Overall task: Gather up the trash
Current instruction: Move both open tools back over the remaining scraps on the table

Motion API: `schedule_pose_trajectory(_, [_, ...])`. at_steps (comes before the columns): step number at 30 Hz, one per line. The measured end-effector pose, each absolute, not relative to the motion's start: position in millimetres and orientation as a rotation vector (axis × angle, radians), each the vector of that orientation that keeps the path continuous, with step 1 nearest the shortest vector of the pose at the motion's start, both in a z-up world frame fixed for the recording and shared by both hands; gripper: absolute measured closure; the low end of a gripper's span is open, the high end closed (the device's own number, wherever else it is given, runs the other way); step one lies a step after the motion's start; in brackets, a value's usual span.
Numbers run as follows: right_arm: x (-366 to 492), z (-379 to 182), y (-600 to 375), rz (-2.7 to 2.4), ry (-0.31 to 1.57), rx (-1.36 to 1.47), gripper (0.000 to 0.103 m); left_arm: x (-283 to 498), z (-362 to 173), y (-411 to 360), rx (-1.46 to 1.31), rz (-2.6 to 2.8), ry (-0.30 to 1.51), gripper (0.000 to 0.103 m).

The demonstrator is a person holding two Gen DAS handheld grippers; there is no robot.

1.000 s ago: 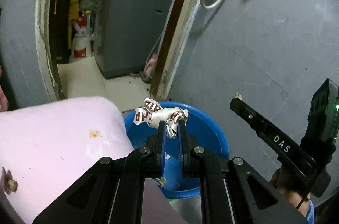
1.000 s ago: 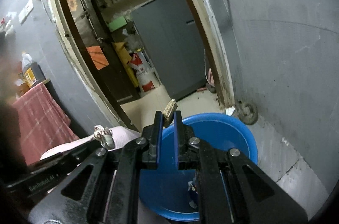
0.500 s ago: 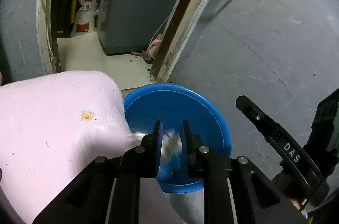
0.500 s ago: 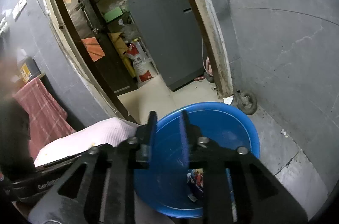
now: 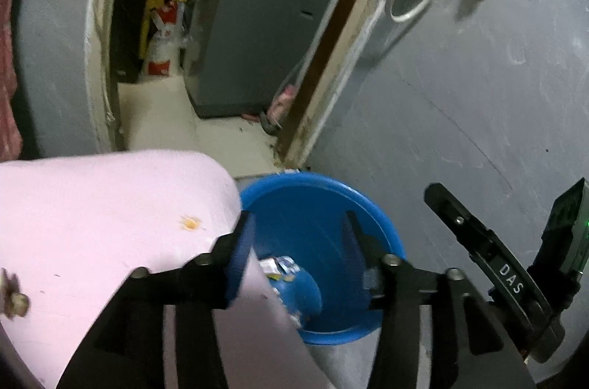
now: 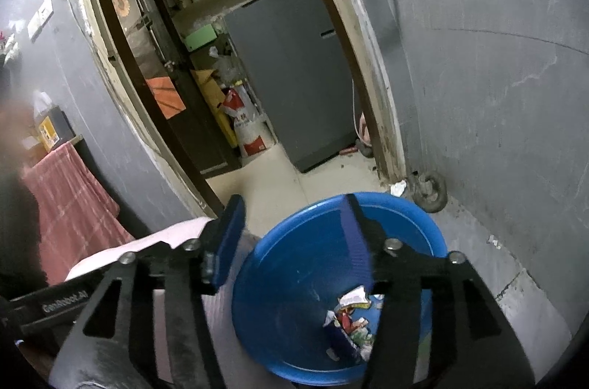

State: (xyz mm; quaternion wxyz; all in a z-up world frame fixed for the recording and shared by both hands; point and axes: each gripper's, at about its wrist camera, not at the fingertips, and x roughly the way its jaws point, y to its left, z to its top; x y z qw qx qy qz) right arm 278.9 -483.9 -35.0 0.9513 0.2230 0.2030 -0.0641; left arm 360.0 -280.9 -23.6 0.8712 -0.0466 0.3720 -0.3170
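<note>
A blue plastic tub (image 5: 371,223) stands on the floor beside a pink-covered surface (image 5: 92,212); it also shows in the right wrist view (image 6: 294,263). Crumpled wrappers (image 5: 279,265) lie at its bottom, seen too in the right wrist view (image 6: 349,315). My left gripper (image 5: 298,230) is open and empty above the tub's near rim. My right gripper (image 6: 291,219) is open and empty above the tub. The right gripper's body (image 5: 489,256) shows at the right of the left wrist view.
A small orange scrap (image 5: 191,223) and a brownish bit (image 5: 14,300) lie on the pink surface. A doorway behind leads to a grey appliance (image 6: 291,72) and a red-white sack (image 6: 246,127). A grey wall (image 6: 478,76) stands at right; a red cloth (image 6: 70,190) hangs at left.
Both grippers opened. The white-and-red wrapper left my left gripper and the brown scrap left my right gripper; both fell into the blue tub.
</note>
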Motion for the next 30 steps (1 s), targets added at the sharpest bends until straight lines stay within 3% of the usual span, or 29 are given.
schedule_pose_trajectory(5, [275, -29, -481, -0.122, 0.373, 0.44, 0.03, 357, -9, -259, -0.098, -0.604, 0.715, 0.042])
schedule_pose_trajectory(12, [272, -18, -462, -0.071, 0.308, 0.385, 0.006, 346, 7, -223, -0.094, -0.505, 0.616, 0.015])
schedule_pose_trajectory(14, [272, -15, -453, -0.053, 0.296, 0.358, 0.001, 341, 11, -212, -0.084, -0.477, 0.581, 0.012])
schedule_pose_trajectory(23, [261, 4, -412, 0.058, 0.171, 0.245, 0.0, 326, 19, -163, -0.088, -0.365, 0.481, 0.002])
schedule_pose_trajectory(30, [257, 10, -378, 0.144, 0.13, 0.177, 0.0, 315, 19, -125, -0.049, -0.271, 0.44, 0.002])
